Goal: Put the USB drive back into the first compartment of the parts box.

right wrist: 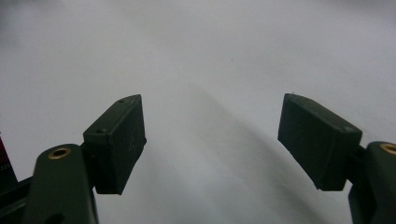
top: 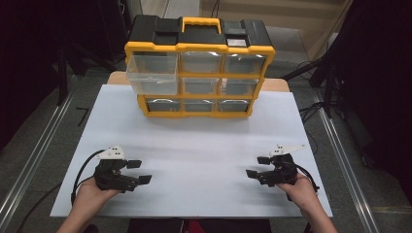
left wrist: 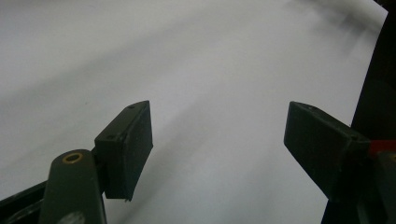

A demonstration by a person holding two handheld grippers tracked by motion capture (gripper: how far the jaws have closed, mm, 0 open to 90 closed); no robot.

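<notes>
1. We see a yellow-and-black drawer organizer [top: 199, 68] standing upright at the far end of the white table [top: 194, 145], with a yellow carry handle [top: 201, 22] on its black top.
2. Its front holds a grid of nine clear drawers, three rows of three (each framed in yellow).
3. The top-left drawer [top: 151, 73] is pulled out toward us, well past the frame, and it overhangs the drawer below it; through its clear walls we make out nothing inside.
4. The other eight drawers sit flush in the frame; glare on their fronts keeps us from telling their contents.
5. We find the left gripper [top: 138, 171] near the table's front left corner, held in the person's left hand [top: 90, 194], jaws pointing toward the middle of the table.
6. In the left gripper view its jaws stand wide apart, with bare white tabletop between them.
7. The right gripper [top: 257, 166] sits near the front right, in the right hand [top: 301, 189], jaws pointing inward toward the other gripper.
8. In the right gripper view those jaws also stand wide apart (nothing gripped).
9. Both grippers are well apart from the organizer.
</notes>
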